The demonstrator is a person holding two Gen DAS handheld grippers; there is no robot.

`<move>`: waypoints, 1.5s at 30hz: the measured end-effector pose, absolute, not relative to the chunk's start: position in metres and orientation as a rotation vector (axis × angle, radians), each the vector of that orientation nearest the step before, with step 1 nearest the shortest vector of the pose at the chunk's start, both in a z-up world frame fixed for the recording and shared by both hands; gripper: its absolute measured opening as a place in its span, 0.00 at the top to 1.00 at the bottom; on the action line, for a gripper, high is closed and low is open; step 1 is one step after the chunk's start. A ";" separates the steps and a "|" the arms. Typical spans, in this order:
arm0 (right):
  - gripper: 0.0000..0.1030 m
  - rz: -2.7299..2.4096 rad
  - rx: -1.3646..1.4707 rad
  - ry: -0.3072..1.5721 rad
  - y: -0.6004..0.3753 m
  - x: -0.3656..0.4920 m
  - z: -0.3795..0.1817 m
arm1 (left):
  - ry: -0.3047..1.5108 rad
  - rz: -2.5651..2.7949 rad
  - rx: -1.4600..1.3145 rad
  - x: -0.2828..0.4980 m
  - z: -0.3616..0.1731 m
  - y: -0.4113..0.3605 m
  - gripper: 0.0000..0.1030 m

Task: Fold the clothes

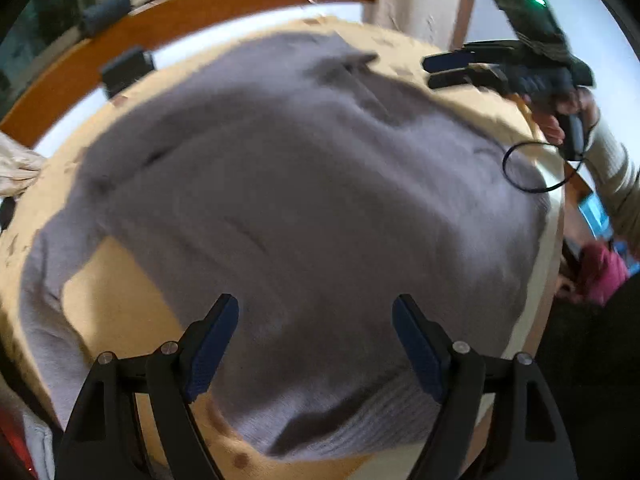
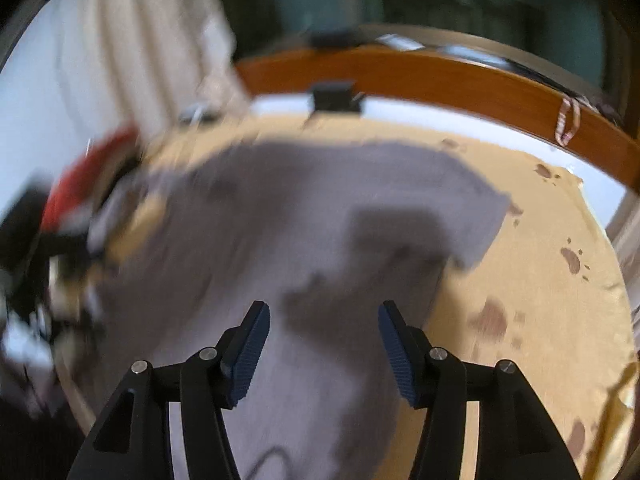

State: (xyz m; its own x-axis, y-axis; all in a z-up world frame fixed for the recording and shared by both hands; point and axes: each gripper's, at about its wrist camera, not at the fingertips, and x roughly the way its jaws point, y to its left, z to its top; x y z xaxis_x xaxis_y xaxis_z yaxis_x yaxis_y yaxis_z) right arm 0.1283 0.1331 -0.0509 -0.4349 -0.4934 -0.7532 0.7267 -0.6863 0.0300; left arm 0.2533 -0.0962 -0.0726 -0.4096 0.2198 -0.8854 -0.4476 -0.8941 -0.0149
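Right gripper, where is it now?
In the left wrist view, the right gripper hangs at upper right, fingers nearly together, above the grey sweater's far edge on the tan sheet.

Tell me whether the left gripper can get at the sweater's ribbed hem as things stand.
Probably yes: the left gripper is open, the grey sweater lies spread on the tan cloth, and its ribbed hem sits uncovered just below the fingers.
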 end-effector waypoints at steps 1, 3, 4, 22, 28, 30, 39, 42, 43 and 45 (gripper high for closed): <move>0.43 -2.118 1.006 0.456 0.132 0.143 -0.060 | 0.311 2.303 -1.427 0.255 -0.076 -0.097 0.20; 0.43 -2.061 1.045 0.578 0.129 0.169 -0.079 | 0.311 2.277 -1.453 0.263 -0.081 -0.103 0.20; 0.43 -2.034 1.071 0.618 0.129 0.178 -0.087 | 0.309 2.265 -1.465 0.267 -0.084 -0.106 0.19; 0.42 -2.067 1.132 0.032 0.256 0.223 -0.069 | 0.254 2.227 -1.323 0.306 -0.038 -0.127 0.15; 0.42 -2.022 1.201 -0.153 0.259 0.197 -0.095 | 0.073 2.314 -1.225 0.258 -0.023 -0.131 0.14; 0.42 -1.984 1.189 -0.195 0.252 0.195 -0.099 | 0.038 2.314 -1.247 0.242 -0.037 -0.127 0.14; 0.42 -1.748 1.189 -0.327 0.238 0.206 -0.104 | -0.034 2.246 -1.356 0.235 -0.073 -0.128 0.14; 0.42 -1.687 1.151 -0.321 0.230 0.217 -0.099 | -0.040 2.240 -1.370 0.232 -0.077 -0.125 0.14; 0.42 -1.680 1.145 -0.300 0.227 0.220 -0.098 | -0.046 2.238 -1.371 0.231 -0.078 -0.126 0.13; 0.42 -1.668 1.134 -0.260 0.221 0.227 -0.096 | -0.056 2.236 -1.374 0.231 -0.080 -0.127 0.14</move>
State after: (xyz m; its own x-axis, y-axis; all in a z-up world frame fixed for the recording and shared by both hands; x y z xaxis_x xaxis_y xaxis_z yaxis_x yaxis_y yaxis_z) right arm 0.2265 0.2213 -0.0957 0.0032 -0.8371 -0.5471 0.6308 -0.4228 0.6506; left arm 0.2313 -0.1273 -0.0798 -0.3569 0.4418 -0.8231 -0.3998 -0.8686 -0.2929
